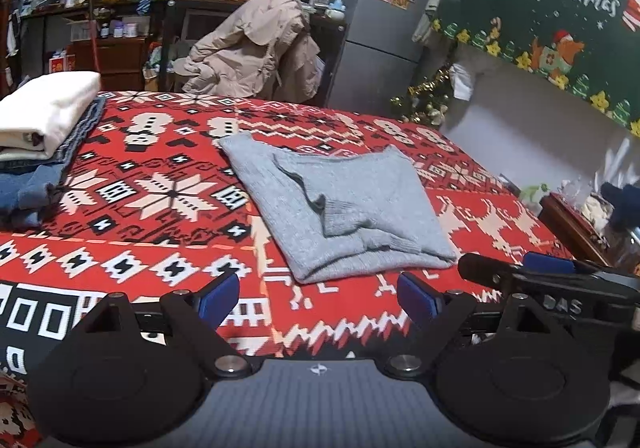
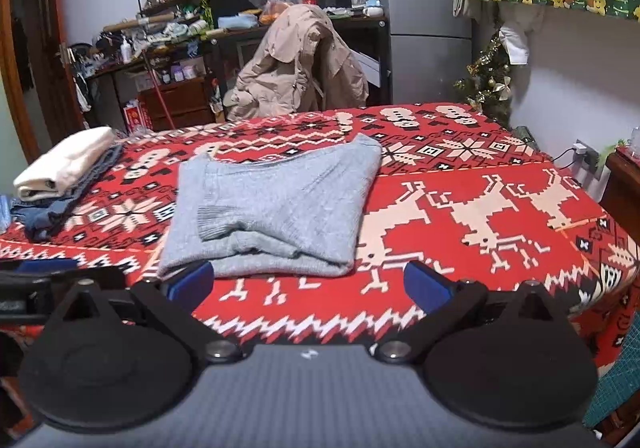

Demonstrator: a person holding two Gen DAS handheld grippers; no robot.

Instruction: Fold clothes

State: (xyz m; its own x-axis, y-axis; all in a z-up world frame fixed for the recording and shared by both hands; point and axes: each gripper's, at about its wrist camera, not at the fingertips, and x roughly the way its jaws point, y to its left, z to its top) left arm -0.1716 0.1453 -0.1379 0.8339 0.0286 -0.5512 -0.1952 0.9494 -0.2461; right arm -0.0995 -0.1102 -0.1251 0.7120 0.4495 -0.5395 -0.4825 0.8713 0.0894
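We have our left claw point(image 1: 318, 298) spread wide and holding nothing, low over the near edge of the bench point(image 1: 160, 248) with its red patterned cloth. The grey sweater point(image 1: 336, 207) lies folded just ahead of it, a little to the right of centre, its near hem close to the blue fingertips point(image 1: 416, 298) but apart from them. A ribbed cuff is tucked across the top of the fold.

From the right wrist view, our right claw point(image 2: 308, 286) is wide too, empty, and the grey sweater point(image 2: 272, 203) sits ahead and slightly left. The left blue pad point(image 2: 192, 284) overlaps the sweater's near left corner in this view; we cannot tell whether it touches. The right claw's body also shows at the right edge of the left wrist view, just beside the sweater's near right corner.

At the far left of the bench sits a stack: a white folded cloth point(image 1: 48, 107) on top of blue jeans point(image 1: 28, 183), well apart from the sweater. To the right of the sweater the cloth with its reindeer pattern point(image 2: 480, 215) lies open up to the bench's right edge. Beyond the far edge, a beige coat point(image 2: 300, 63) hangs over a chair.
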